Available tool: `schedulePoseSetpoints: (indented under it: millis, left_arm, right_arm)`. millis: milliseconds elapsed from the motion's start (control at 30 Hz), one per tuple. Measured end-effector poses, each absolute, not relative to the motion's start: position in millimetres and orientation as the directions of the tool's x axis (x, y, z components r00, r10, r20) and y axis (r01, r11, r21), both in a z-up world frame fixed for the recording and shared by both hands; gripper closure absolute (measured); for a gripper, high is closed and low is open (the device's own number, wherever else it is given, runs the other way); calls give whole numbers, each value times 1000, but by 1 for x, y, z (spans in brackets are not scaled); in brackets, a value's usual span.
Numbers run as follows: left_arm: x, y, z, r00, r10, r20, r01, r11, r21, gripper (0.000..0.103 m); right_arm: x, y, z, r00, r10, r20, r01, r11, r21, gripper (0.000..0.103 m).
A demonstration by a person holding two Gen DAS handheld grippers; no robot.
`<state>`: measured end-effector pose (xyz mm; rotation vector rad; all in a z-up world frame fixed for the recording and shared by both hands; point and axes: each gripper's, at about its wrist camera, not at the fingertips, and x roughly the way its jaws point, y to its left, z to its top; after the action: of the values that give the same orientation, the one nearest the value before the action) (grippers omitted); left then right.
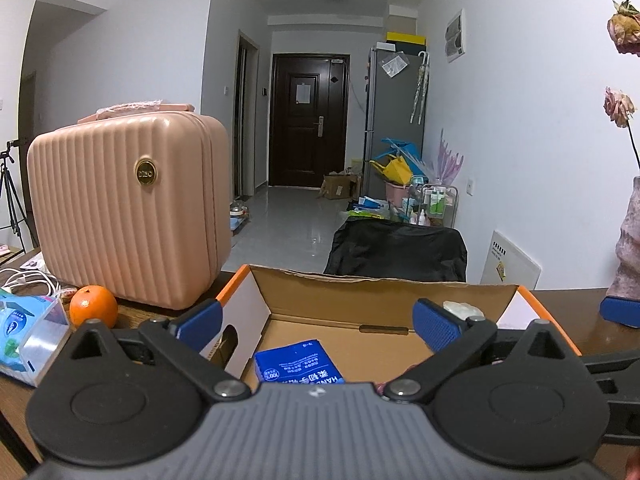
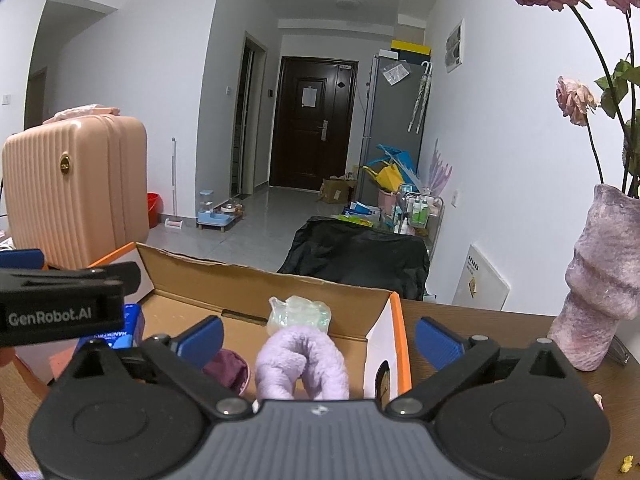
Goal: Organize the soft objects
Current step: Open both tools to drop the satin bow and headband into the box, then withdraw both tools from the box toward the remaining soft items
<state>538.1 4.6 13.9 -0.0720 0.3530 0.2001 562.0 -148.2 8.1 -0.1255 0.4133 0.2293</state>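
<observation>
An open cardboard box [image 1: 380, 296] with orange edges stands on the wooden table; it also shows in the right wrist view [image 2: 256, 280]. Inside lie a blue tissue pack [image 1: 298, 362], a clear plastic-wrapped bundle [image 2: 300, 314], a lilac fluffy roll [image 2: 302, 362] and a dark purple cloth [image 2: 226, 366]. My left gripper [image 1: 318, 326] is open and empty above the box's left half. My right gripper [image 2: 320, 338] is open and empty over the box's right side, with the lilac roll below its jaws. The left gripper's body [image 2: 60, 300] shows at the left in the right wrist view.
A pink ribbed case [image 1: 128, 208] stands on the table left of the box. An orange [image 1: 94, 306] and a tissue pack [image 1: 28, 332] lie in front of it. A purple vase [image 2: 600, 280] with dried roses stands at the right. A black-covered chair [image 1: 396, 252] is behind the table.
</observation>
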Motion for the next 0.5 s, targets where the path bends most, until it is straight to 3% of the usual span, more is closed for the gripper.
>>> schedulePoseSetpoints:
  millis: [500]
  left_arm:
    - [523, 8, 16, 921, 184, -343, -213, 976, -48, 0]
  right_arm:
    - [540, -154, 10, 907, 168, -385, -221, 970, -99, 0]
